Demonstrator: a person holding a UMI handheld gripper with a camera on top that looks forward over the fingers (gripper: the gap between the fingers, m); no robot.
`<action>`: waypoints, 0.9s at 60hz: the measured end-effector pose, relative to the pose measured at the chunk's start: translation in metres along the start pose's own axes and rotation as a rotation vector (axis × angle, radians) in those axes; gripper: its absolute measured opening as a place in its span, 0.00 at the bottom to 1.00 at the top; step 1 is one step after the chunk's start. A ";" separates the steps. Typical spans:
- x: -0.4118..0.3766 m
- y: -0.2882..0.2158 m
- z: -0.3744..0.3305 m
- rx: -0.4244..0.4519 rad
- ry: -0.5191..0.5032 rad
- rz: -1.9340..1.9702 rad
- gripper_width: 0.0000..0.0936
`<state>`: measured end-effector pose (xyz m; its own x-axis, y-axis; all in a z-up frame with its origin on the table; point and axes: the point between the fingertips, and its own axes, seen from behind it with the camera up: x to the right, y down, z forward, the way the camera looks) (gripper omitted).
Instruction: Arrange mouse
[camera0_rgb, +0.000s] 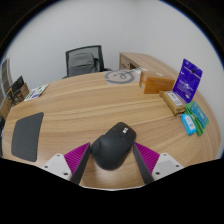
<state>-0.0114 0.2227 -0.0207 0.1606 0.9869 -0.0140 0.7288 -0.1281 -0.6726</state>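
A black computer mouse (113, 146) sits between my two fingers, and both magenta pads press against its sides. My gripper (112, 160) is shut on it over the near edge of the wooden table (90, 105). I cannot tell whether the mouse rests on the table or is lifted off it. A dark grey mouse pad (25, 135) lies flat on the table to the left of the fingers.
A purple box (187, 75) and a brown box (157, 80) stand at the far right, with teal packets (193, 120) nearer. A round object (120, 77) lies at the far edge, papers (35, 92) at the left, and an office chair (85, 62) behind the table.
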 end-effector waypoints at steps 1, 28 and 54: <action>-0.001 -0.002 0.002 0.001 -0.001 -0.002 0.93; -0.033 -0.042 0.036 0.000 -0.056 -0.006 0.93; -0.044 -0.067 0.058 0.031 -0.043 -0.011 0.80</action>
<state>-0.1059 0.1931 -0.0183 0.1234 0.9916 -0.0373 0.7095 -0.1145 -0.6953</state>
